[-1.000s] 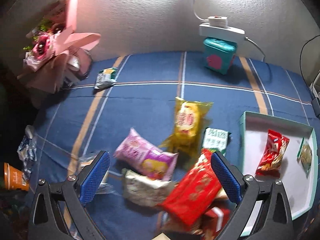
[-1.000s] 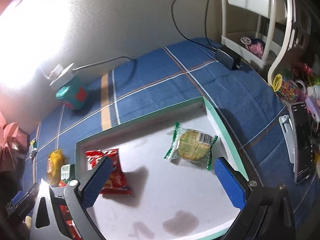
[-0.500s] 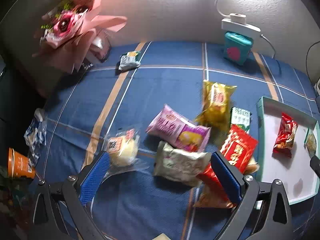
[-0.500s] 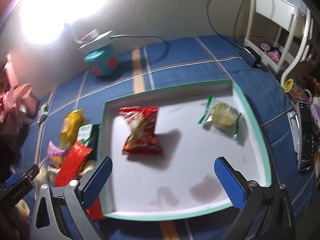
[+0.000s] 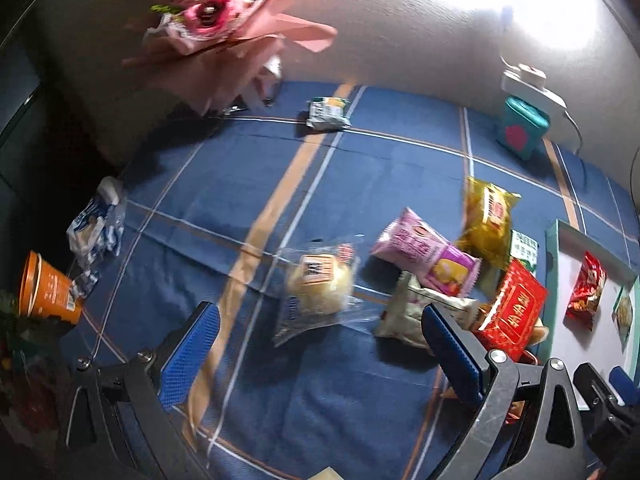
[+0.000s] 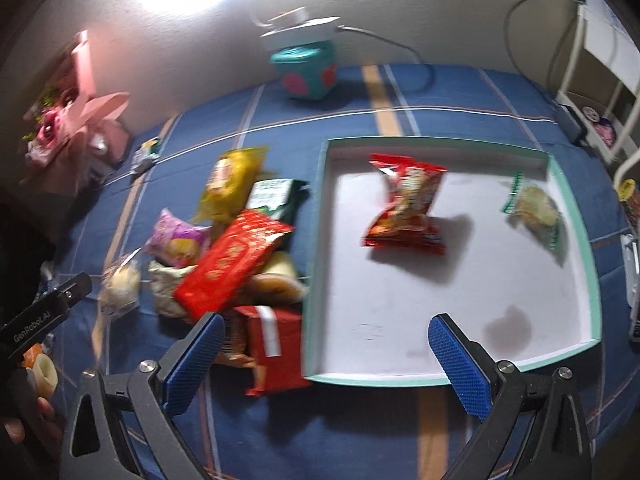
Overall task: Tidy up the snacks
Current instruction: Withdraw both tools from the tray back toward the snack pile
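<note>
Far left in the left wrist view: an orange cup (image 5: 48,290) and a blue-white wrapper (image 5: 96,224) are lying at the edge of the blue cloth (image 5: 240,176), with a pink bouquet (image 5: 224,32) behind them. My left gripper (image 5: 320,344) is hovering over the cloth with its fingers spread wide, grasping nothing. Just ahead of it a bun in a clear bag (image 5: 320,284) is lying on its own — soft, light, easily squashed; I judge the loose film at its end the safer hold, since a pinch across the middle would crush it. To its right the pile is sitting: a pink packet (image 5: 426,256), a yellow packet (image 5: 488,220), a pale packet (image 5: 420,312) and a flat red packet (image 5: 514,312). These look air-filled and slick, so I would be pinching a crimped seam. A small green packet (image 5: 326,112) is lying well apart, near the wall.

In the right wrist view my right gripper (image 6: 326,360) is also hanging unclenched and empty, straddling the near left corner of the white tray (image 6: 400,380). Inside the tray a red snack bag (image 6: 408,204) and a green-edged cracker packet (image 6: 534,208) are lying apart — the cracker is brittle. A teal box (image 6: 306,74) is standing by the wall.
</note>
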`<state>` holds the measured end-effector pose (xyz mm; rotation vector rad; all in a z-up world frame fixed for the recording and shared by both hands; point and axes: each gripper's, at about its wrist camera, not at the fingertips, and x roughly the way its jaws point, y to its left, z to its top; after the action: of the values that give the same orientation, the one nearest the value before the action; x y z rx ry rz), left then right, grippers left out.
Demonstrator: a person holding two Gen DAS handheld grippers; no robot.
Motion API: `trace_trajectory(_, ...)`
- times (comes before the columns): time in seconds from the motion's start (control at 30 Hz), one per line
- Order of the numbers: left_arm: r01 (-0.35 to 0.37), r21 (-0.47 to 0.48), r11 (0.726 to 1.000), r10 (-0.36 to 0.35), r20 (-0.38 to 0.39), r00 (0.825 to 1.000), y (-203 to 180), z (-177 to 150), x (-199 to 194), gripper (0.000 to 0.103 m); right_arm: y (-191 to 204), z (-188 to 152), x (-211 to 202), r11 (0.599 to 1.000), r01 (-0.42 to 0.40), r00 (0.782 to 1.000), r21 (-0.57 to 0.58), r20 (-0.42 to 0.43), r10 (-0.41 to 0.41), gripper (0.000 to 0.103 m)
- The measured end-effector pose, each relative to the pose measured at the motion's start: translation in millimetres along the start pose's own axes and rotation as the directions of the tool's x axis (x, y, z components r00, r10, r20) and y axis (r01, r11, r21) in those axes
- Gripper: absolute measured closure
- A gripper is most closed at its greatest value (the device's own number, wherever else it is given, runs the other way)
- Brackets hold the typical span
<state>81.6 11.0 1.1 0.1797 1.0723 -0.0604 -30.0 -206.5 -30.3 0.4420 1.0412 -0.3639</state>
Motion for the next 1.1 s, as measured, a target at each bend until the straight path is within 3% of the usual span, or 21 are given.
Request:
trace_trajectory(0.2,-0.013,-0.052,0.999,0.012,-0.019,1.000,17.0,0.0,6.8,0.002,25.4,1.3,6.9,0.997,-0.080,0.997,-0.019,-0.004,0.080,0.000)
trace_trajectory(0.4,-0.007,-0.042,0.999,0.005,-0.047,0.999,6.5,-1.6,17.4,0.002,37.5,5.5,20.6,0.994,-0.106,0.994,-0.031,-0.017,0.106,0.000)
trace_trajectory(0.73,0.090,-0.011,0.996,-0.091,-0.106,0.990,-26.7,-7.7,26.9,0.002,26.5,4.2,35.8,0.999,-0.033,0.996,-0.015,-0.084,0.032,0.000)
trace_trajectory(1.1,0.213,0.016,0.977,-0.207,-0.172,0.963,-70.5,-7.2,44.2,0.002,-17.3,7.7,43.3,0.995,0.074,0.990,0.064,-0.125,-0.066,0.000)
